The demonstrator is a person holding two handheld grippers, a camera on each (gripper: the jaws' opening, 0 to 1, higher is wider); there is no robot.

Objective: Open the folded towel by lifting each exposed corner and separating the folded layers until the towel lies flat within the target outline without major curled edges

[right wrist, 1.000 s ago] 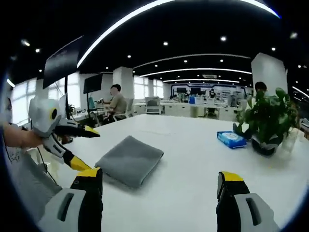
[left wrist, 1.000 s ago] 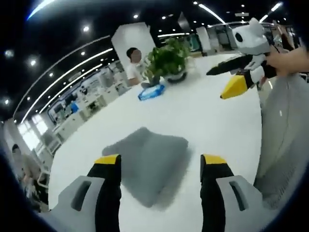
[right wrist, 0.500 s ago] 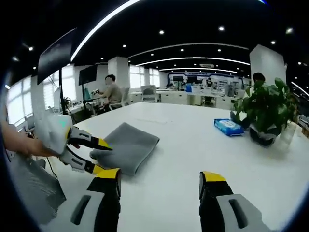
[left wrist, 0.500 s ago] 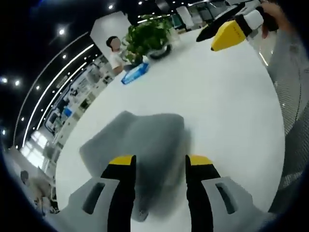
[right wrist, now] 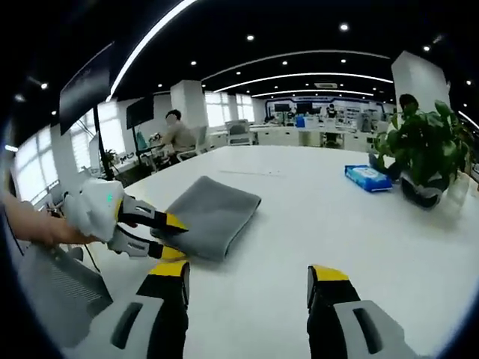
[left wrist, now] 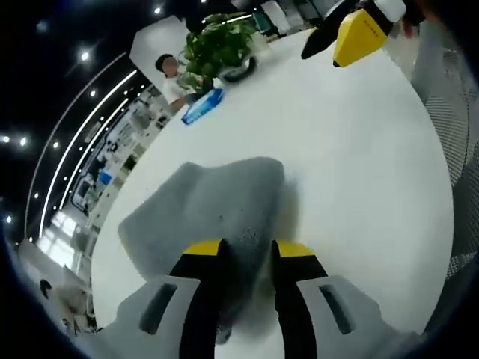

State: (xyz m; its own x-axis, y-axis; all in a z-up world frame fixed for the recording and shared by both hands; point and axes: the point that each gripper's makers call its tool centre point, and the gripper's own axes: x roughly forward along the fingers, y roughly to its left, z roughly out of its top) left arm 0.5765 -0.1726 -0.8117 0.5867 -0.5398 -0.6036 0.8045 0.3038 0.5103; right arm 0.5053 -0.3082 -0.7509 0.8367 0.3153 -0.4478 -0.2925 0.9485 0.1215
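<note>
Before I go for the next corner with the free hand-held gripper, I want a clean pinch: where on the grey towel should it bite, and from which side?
Probably the near right corner of the grey towel, coming low along the white table from the open side. The folded edge looks thick and slightly raised there. The left hand-held gripper already works the other near corner; the right hand-held gripper is open.

Bright ceiling lights, fisheye warp, soft blur
</note>
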